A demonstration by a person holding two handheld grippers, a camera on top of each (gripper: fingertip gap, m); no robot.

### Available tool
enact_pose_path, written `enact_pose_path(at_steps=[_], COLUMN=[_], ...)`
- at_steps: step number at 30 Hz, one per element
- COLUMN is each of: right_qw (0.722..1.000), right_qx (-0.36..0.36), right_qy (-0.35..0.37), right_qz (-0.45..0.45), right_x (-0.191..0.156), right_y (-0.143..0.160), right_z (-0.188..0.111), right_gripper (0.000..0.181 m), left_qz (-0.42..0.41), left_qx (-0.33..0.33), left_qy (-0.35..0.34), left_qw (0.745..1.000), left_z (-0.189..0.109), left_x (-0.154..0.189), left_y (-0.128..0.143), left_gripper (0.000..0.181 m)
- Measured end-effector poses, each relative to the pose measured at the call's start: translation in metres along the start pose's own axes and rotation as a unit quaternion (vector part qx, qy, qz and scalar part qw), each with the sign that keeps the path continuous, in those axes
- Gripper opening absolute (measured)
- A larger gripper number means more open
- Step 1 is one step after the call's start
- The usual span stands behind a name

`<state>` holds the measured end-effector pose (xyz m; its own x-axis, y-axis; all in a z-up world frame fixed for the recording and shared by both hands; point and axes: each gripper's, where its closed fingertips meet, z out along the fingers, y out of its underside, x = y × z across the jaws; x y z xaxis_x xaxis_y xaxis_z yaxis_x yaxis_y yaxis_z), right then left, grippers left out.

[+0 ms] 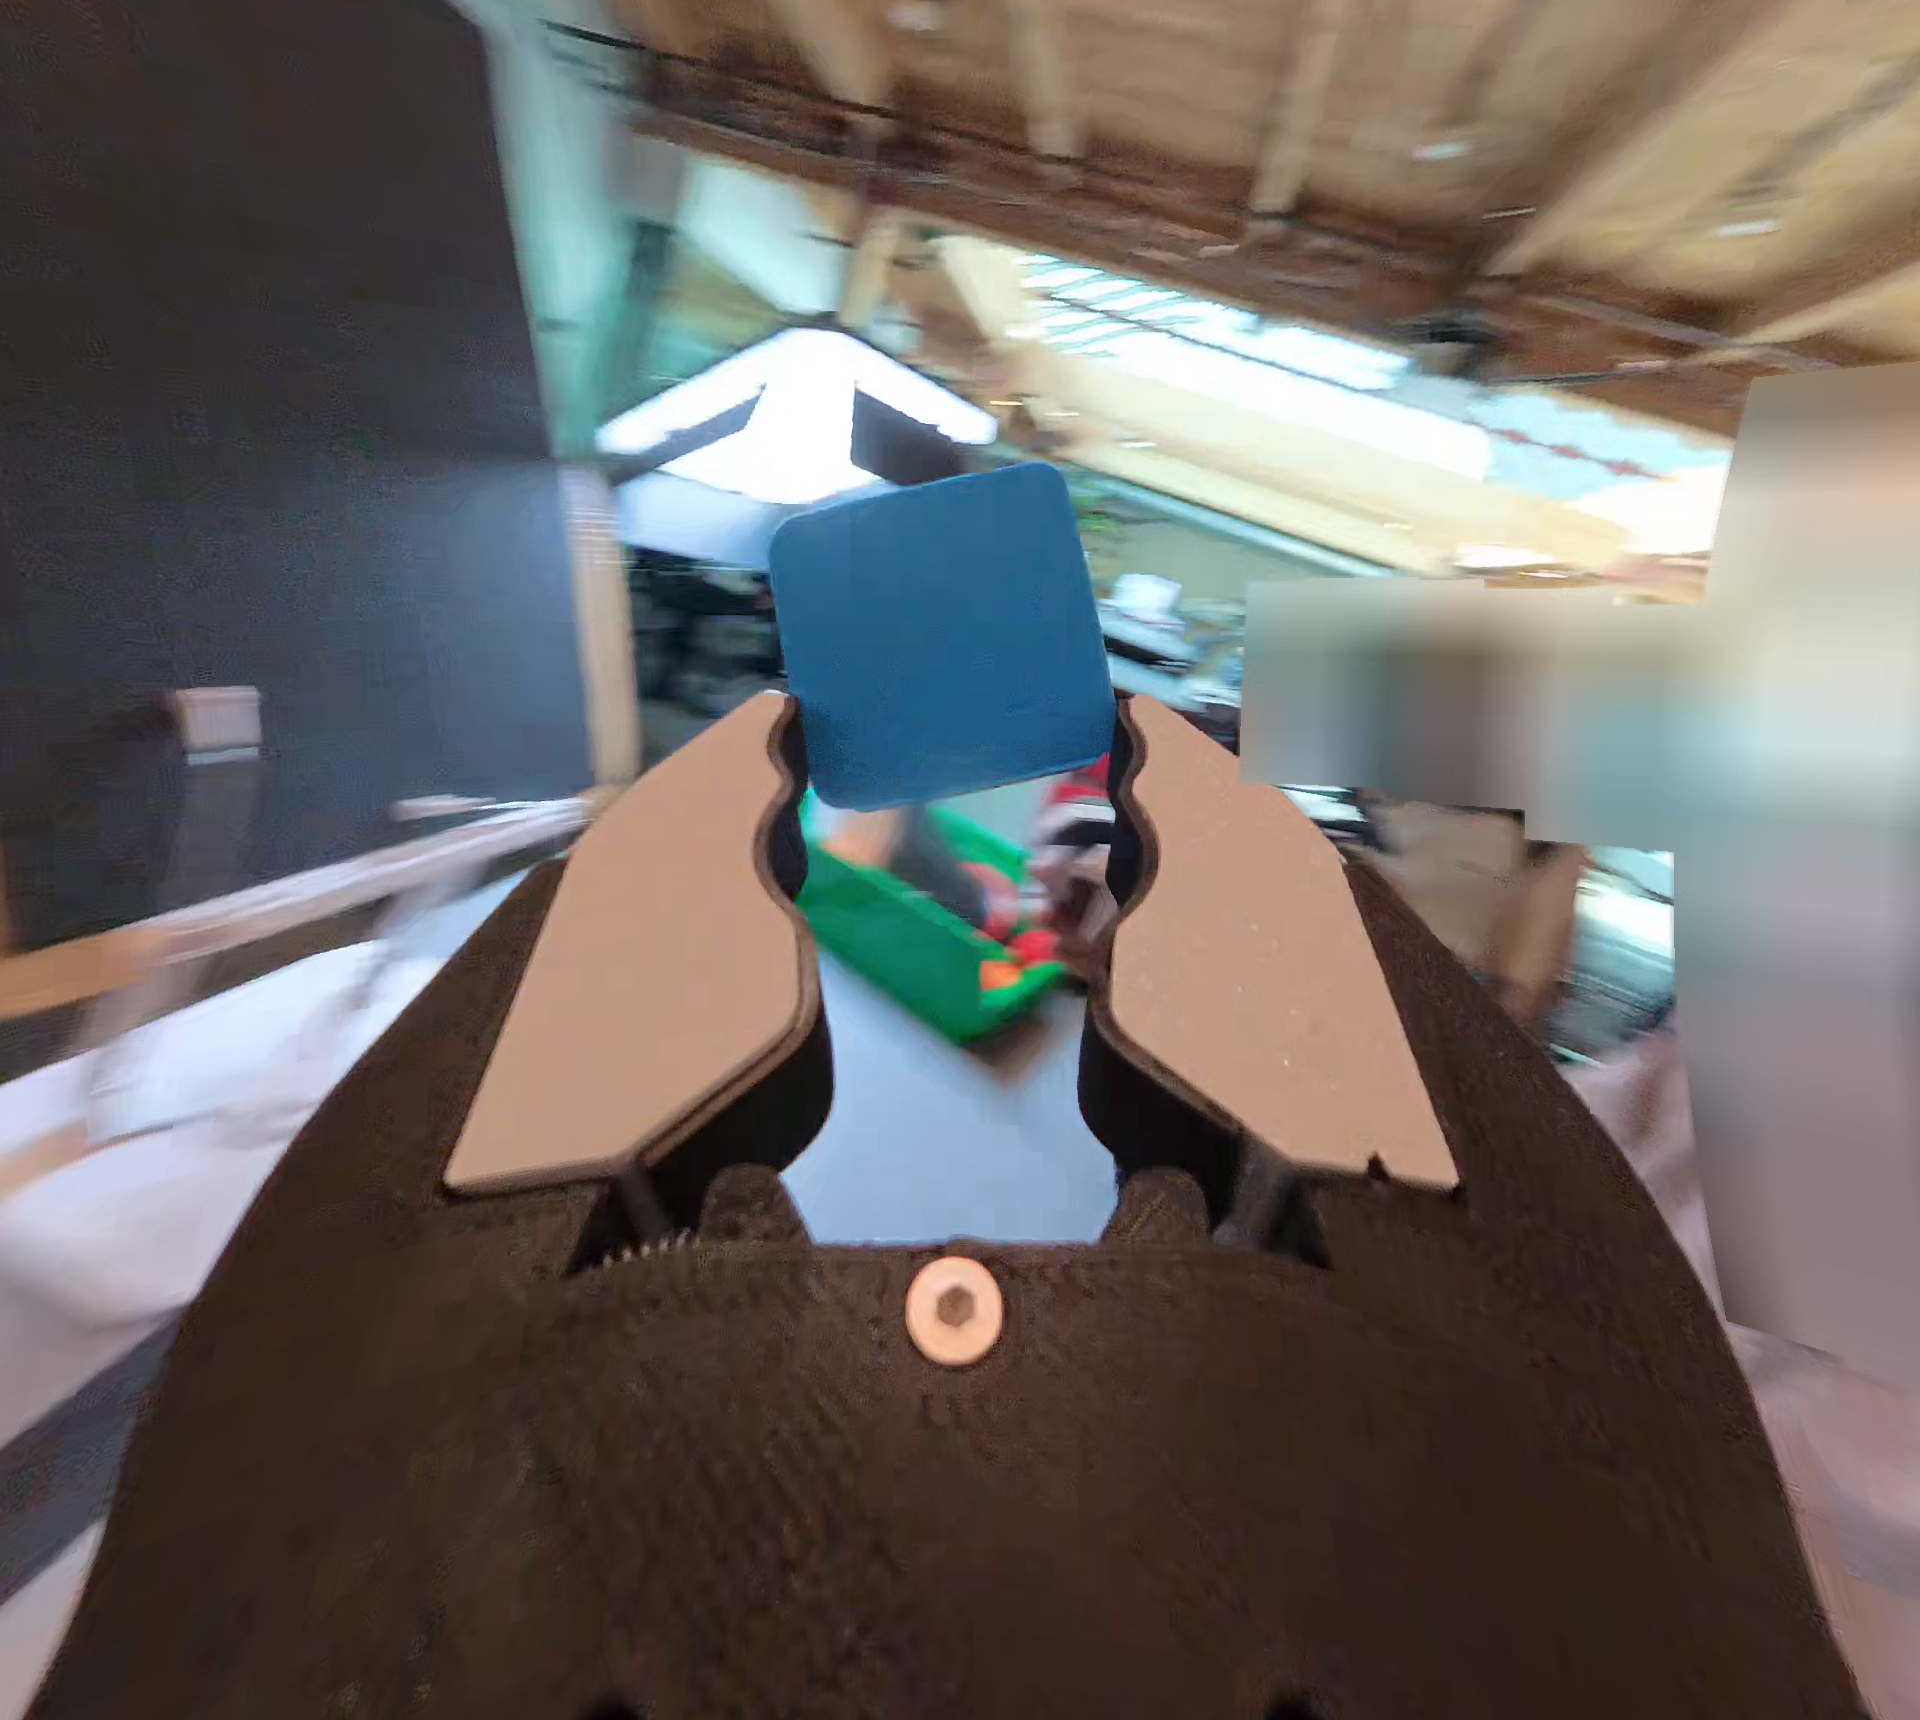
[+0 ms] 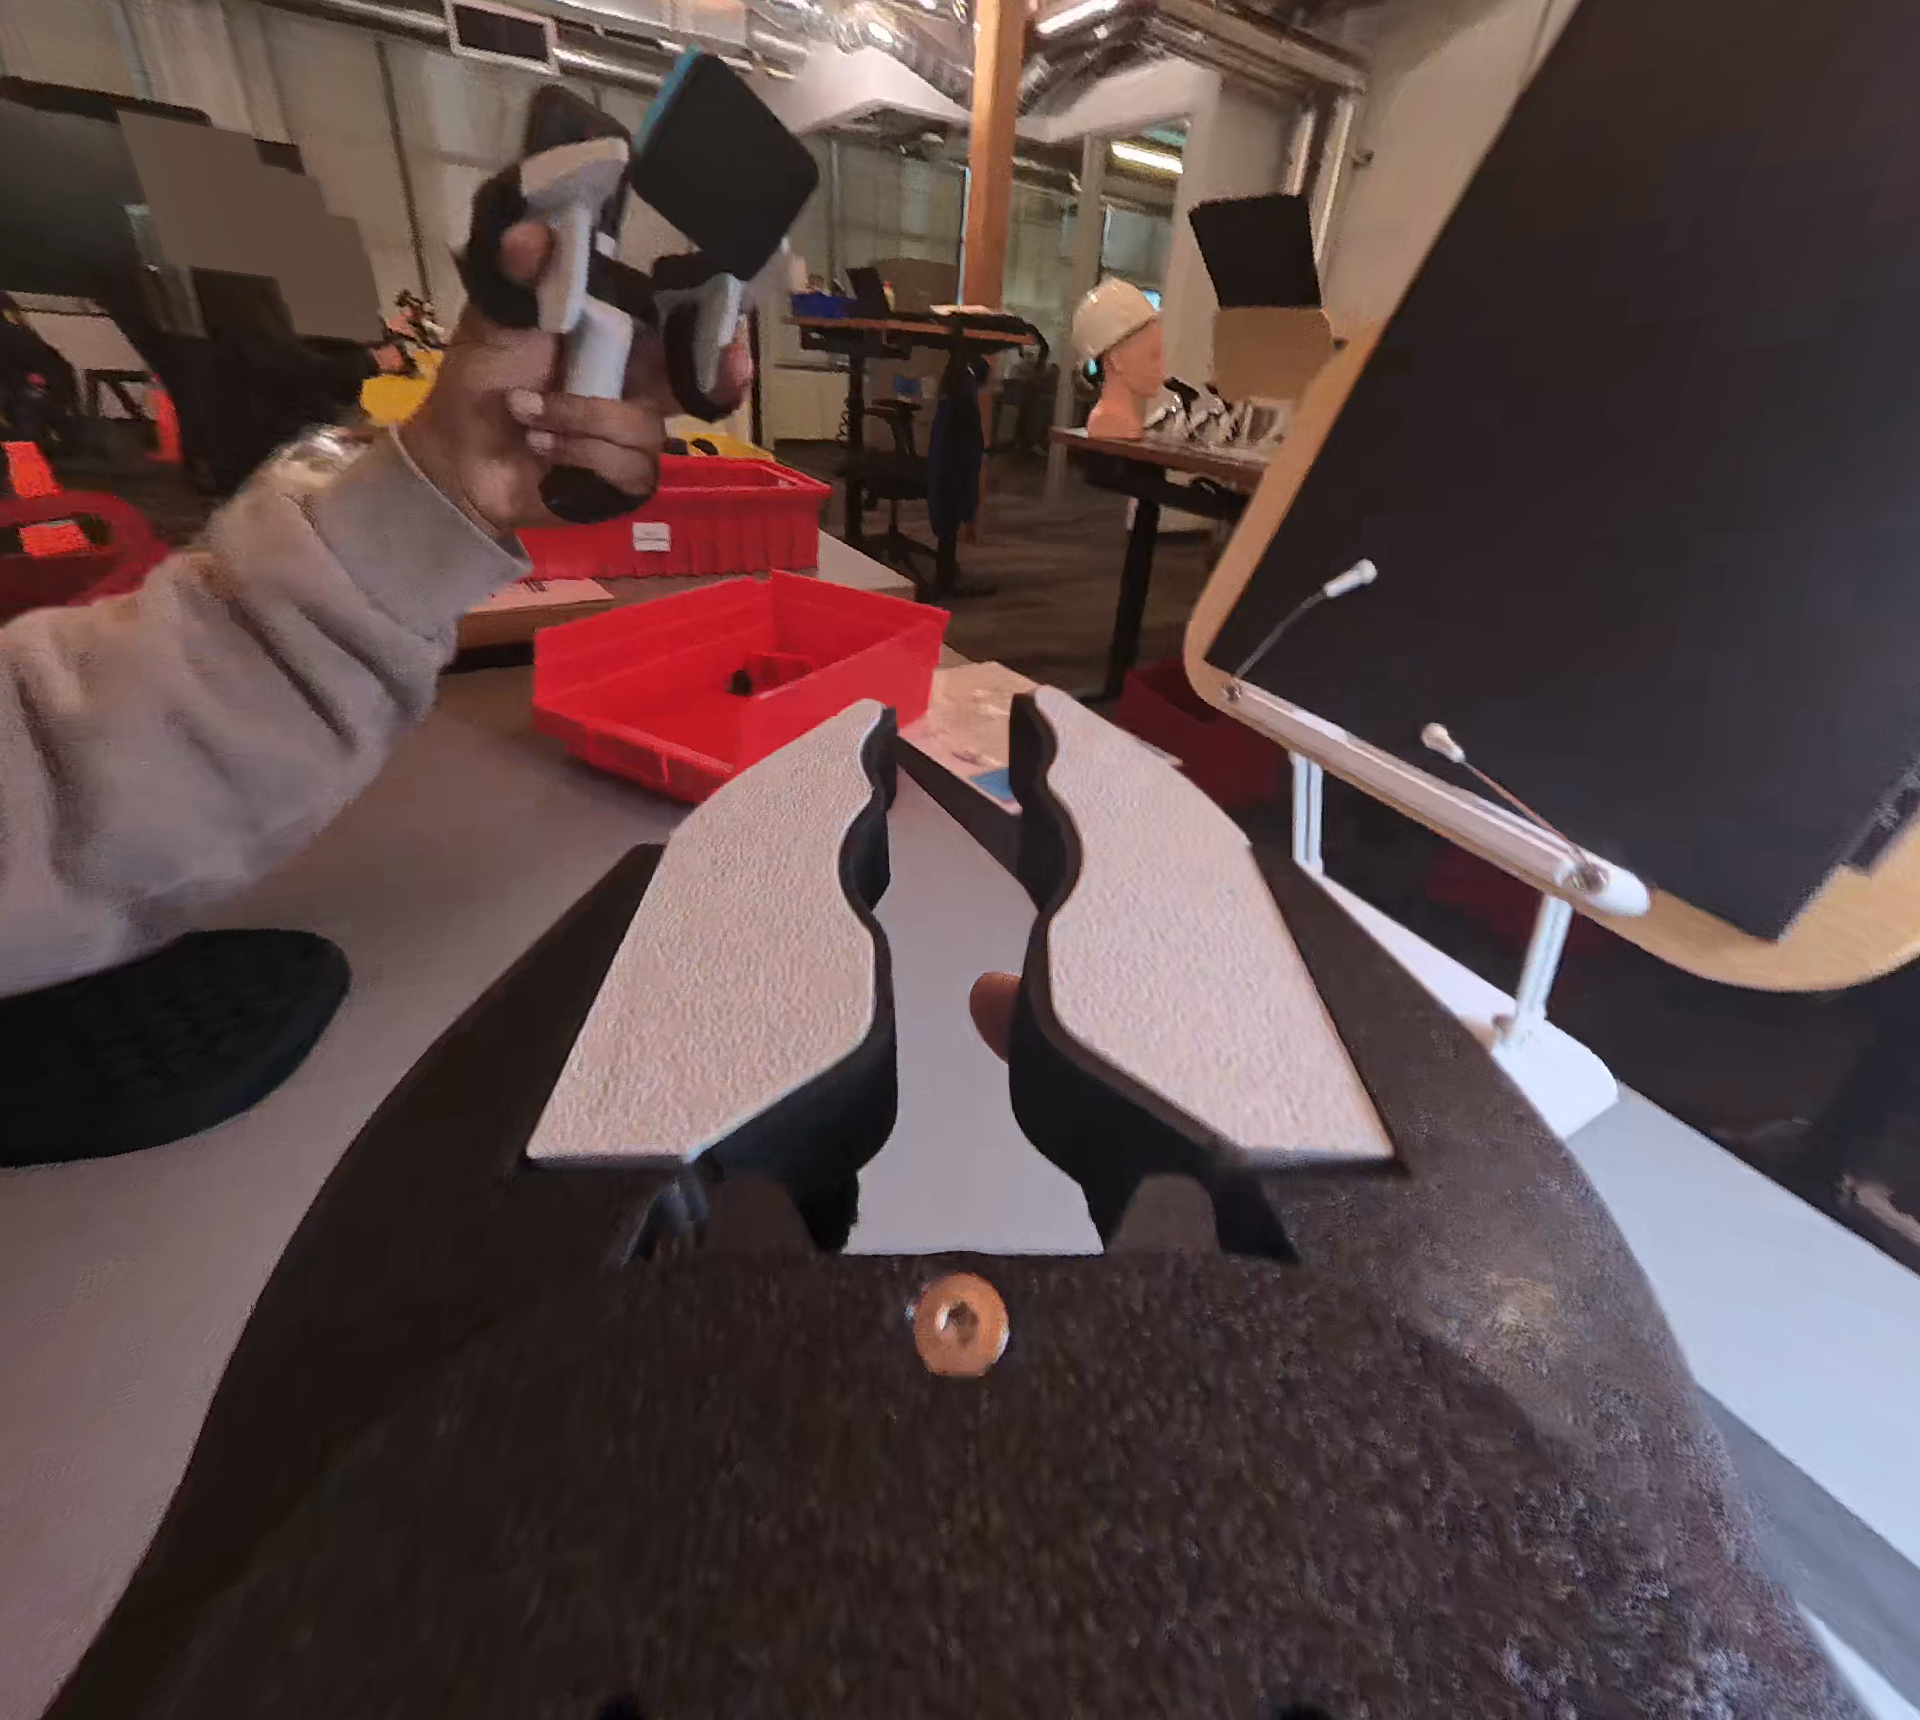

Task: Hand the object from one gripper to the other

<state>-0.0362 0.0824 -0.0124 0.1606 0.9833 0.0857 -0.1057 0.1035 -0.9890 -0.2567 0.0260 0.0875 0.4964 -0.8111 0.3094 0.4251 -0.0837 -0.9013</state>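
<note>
Nearest in the right wrist view, the right tool (image 2: pixel 951 740) hangs low over the grey surface (image 2: pixel 436 849) with nothing between its pale fingers (image 2: pixel 743 953); they stand a little apart, released. Past its tips sits a red bin (image 2: pixel 665 694) on the surface, with a second red bin (image 2: pixel 727 517) behind it. Higher and to the left in that view, a person's hand (image 2: pixel 540 413) in a grey sleeve (image 2: pixel 229 662) lifts the left tool (image 2: pixel 675 226) well above the surface. In its own view, the left tool (image 1: pixel 951 725) is clenched on the object, a flat square pad (image 1: pixel 940 636) with rounded corners, blue on one face and black on the other. The pad is pinched only by its lower edge at the very fingertips (image 1: pixel 758 735), tilted, with most of its body standing free above them. The two tools are well apart, so the transfer looks not yet begun. The likely risk is that the shallow, corner-biased hold lets the pad pivot or slip out as the tools come together, dropping it to the surface or into a bin. The right tool's narrow gap may also catch the pad's edge and knock it loose instead of taking it, unless it spreads wider. The blurred left view suggests quick movement, which could make alignment harder.
</note>
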Motion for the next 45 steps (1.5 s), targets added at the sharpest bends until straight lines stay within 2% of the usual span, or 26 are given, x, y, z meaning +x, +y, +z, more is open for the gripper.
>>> enact_pose_path(at_steps=[2, 5, 8, 10, 12, 14, 15, 16, 18, 20, 22, 24, 26, 28, 31, 32, 35, 37, 39, 40, 42, 45], right_qw=[0.999, 0.994, 0.983, 0.973, 0.963, 0.953, 0.953, 0.956, 0.968, 0.979, 0.971, 0.941, 0.891, 0.823, 0.715, 0.700, 0.686, 0.698, 0.730, 0.750, 0.813, 0.935], right_qx=[0.031, 0.075, 0.095, 0.061, 0.002, -0.001, -0.004, -0.009, 0.021, 0.076, 0.114, 0.144, 0.150, 0.126, 0.086, 0.077, 0.060, 0.043, 0.026, 0.023, -0.005, -0.022], right_qy=[-0.025, -0.072, -0.142, -0.182, -0.204, -0.242, -0.245, -0.233, -0.176, -0.080, 0.013, 0.097, 0.179, 0.240, 0.260, 0.251, 0.226, 0.221, 0.201, 0.186, 0.142, 0.054], right_qz=[-0.013, -0.019, -0.073, -0.127, -0.173, -0.180, -0.177, -0.177, -0.176, -0.170, -0.210, -0.290, -0.389, -0.499, -0.644, -0.664, -0.689, -0.680, -0.653, -0.635, -0.565, -0.351], right_x=[-0.022, -0.057, -0.100, -0.123, -0.136, -0.148, -0.148, -0.143, -0.126, -0.096, -0.072, -0.060, -0.053, -0.052, -0.060, -0.064, -0.073, -0.068, -0.063, -0.063, -0.060, -0.061], right_y=[-0.020, -0.051, -0.063, -0.050, -0.028, -0.021, -0.021, -0.021, -0.035, -0.059, -0.075, -0.085, -0.087, -0.080, -0.055, -0.045, -0.020, -0.013, -0.006, -0.004, 0.004, 0.008], right_z=[-0.001, -0.004, -0.012, -0.011, -0.008, -0.013, -0.014, -0.013, -0.010, -0.012, -0.020, -0.029, -0.033, -0.029, -0.015, -0.009, 0.008, 0.013, 0.016, 0.017, 0.020, 0.023], right_gripper=[0.023, 0.032, 0.044, 0.048, 0.049, 0.033, 0.031, 0.030, 0.029, 0.029, 0.028, 0.028, 0.028, 0.028, 0.028, 0.028, 0.028, 0.029, 0.032, 0.036, 0.040, 0.045], left_qz=[-0.027, -0.066, -0.091, -0.115, -0.119, -0.133, -0.141, -0.142, -0.132, -0.089, -0.054, -0.050, -0.074, -0.123, -0.173, -0.178, -0.199, -0.181, -0.155, -0.148, -0.124, -0.003], left_qx=[-0.002, -0.047, -0.131, -0.190, -0.229, -0.250, -0.251, -0.245, -0.202, -0.157, -0.136, -0.122, -0.077, -0.050, -0.054, -0.063, -0.095, -0.106, -0.099, -0.075, -0.038, -0.032], left_qy=[0.129, 0.297, 0.367, 0.399, 0.405, 0.406, 0.403, 0.387, 0.335, 0.261, 0.189, 0.129, 0.109, 0.117, 0.112, 0.104, 0.090, 0.080, 0.073, 0.072, 0.063, 0.049], left_qw=[0.991, 0.951, 0.916, 0.889, 0.877, 0.869, 0.869, 0.878, 0.911, 0.948, 0.971, 0.983, 0.988, 0.984, 0.977, 0.976, 0.971, 0.974, 0.980, 0.984, 0.990, 0.998], left_z=[0.028, 0.052, 0.073, 0.076, 0.078, 0.077, 0.077, 0.080, 0.089, 0.094, 0.095, 0.099, 0.104, 0.110, 0.119, 0.121, 0.124, 0.121, 0.118, 0.115, 0.105, 0.094], left_x=[0.055, 0.117, 0.144, 0.156, 0.162, 0.164, 0.165, 0.162, 0.149, 0.128, 0.112, 0.101, 0.102, 0.108, 0.108, 0.104, 0.093, 0.085, 0.077, 0.073, 0.063, 0.065], left_y=[0.022, 0.070, 0.128, 0.161, 0.184, 0.191, 0.190, 0.187, 0.172, 0.156, 0.145, 0.139, 0.131, 0.130, 0.143, 0.151, 0.170, 0.174, 0.168, 0.159, 0.140, 0.124], left_gripper=[0.056, 0.056, 0.056, 0.056, 0.056, 0.056, 0.056, 0.056, 0.055, 0.053, 0.051, 0.049, 0.049, 0.049, 0.050, 0.050, 0.040, 0.037, 0.034, 0.033, 0.026, 0.025])
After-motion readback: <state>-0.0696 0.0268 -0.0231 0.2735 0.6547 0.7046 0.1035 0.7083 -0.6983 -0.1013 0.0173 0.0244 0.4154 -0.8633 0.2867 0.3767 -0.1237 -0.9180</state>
